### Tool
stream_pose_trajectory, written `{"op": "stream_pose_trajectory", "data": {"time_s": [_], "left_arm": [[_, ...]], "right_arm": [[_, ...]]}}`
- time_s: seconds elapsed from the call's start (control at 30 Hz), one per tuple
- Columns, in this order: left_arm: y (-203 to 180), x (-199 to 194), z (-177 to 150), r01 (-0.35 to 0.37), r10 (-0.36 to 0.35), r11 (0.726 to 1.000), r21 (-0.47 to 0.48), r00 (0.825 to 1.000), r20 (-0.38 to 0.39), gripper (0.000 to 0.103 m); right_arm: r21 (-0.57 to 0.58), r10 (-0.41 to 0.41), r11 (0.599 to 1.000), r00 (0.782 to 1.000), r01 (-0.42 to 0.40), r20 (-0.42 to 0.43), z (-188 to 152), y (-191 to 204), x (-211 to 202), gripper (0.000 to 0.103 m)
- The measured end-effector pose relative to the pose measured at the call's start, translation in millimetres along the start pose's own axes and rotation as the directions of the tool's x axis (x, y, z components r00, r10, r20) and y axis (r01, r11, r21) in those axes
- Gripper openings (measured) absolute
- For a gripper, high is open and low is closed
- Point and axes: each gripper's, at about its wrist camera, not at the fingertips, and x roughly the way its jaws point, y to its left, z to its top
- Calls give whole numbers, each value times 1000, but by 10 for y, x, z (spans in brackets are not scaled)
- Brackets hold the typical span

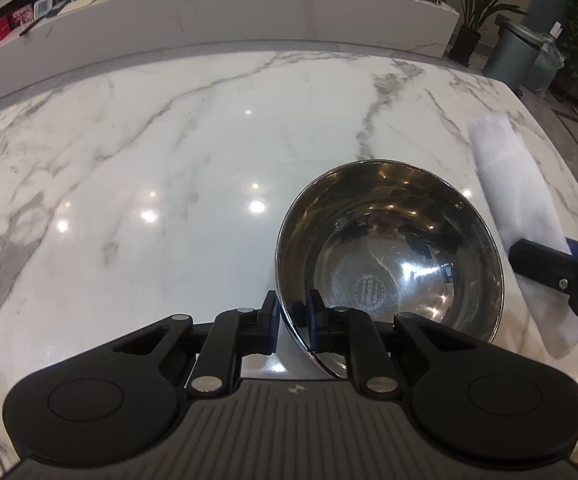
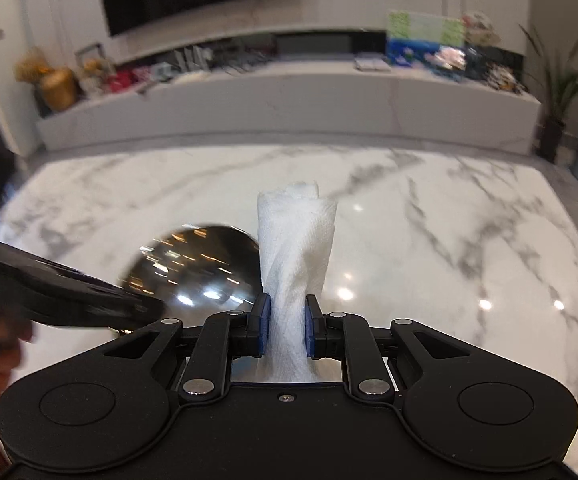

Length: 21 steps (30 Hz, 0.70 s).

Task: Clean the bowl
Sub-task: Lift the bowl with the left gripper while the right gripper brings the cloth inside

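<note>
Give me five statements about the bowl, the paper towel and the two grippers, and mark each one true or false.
1. The left gripper is shut on the rim of the metal bowl. True.
2. The right gripper is empty. False: its jaws are clamped on a twisted white paper towel.
3. The bowl is full of soapy water. False: its inside is bare, shiny metal, with a round stamp showing at the bottom.
4. The paper towel is inside the bowl, wiping it. False: it is beside the bowl, outside its rim.
5. The scene is set over a white marble table with grey veins. True.
</note>
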Motion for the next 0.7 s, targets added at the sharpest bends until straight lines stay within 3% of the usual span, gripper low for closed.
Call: {"op": "stream_pose_trajectory", "data": {"time_s": [0.47, 0.7], "left_arm": [[-4, -7, -32, 40, -40, 999, 12, 999, -4, 16], [-67, -31, -64, 51, -51, 998, 37, 999, -10, 20]], "right_arm": [[-36, 72, 997, 994, -75, -84, -77, 174, 272, 15], [-54, 60, 996, 992, -66, -109, -52, 227, 309, 15]]}}
